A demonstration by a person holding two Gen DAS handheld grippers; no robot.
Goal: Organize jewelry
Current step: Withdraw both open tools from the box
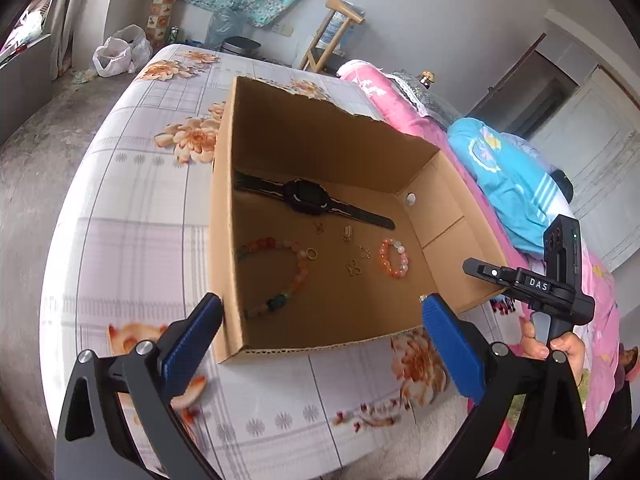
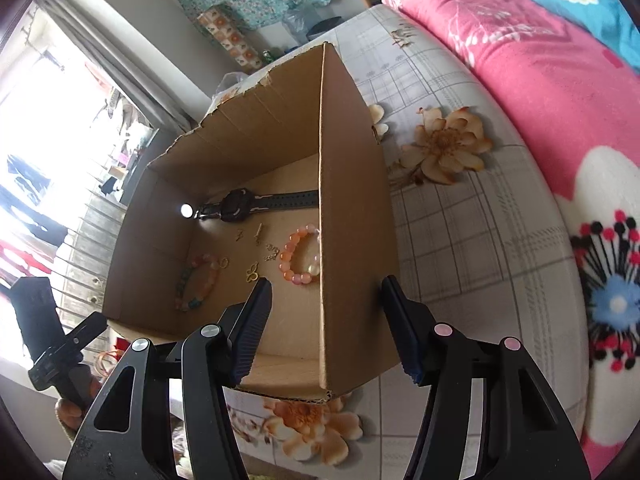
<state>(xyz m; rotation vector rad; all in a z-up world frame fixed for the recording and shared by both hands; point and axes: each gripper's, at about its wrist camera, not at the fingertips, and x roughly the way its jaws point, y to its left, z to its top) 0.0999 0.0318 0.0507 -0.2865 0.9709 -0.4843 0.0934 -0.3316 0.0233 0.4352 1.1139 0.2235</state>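
Note:
An open cardboard box (image 1: 320,140) stands on the flowered bed sheet. On its floor lie a black watch (image 1: 308,196), a long multicolour bead bracelet (image 1: 298,276), a small orange bead bracelet (image 1: 382,258) and several small gold charms (image 1: 354,268). My left gripper (image 1: 322,304) hangs over the box's near edge, wide open, with nothing touching its blue pads (image 1: 192,336). In the right wrist view my right gripper (image 2: 326,282) is open and straddles the box's side wall (image 2: 352,200) without touching it: one finger inside near the orange bracelet (image 2: 286,256), the other outside. The watch (image 2: 236,206) lies farther back.
A pink blanket (image 2: 520,80) and blue cloth (image 1: 504,176) are heaped along the bed beside the box. A hand (image 1: 564,348) holds the right gripper (image 1: 476,270) by the box's right corner. Beyond the bed's far edge are grey floor, a white plastic bag (image 1: 120,52) and a wooden chair (image 1: 332,36).

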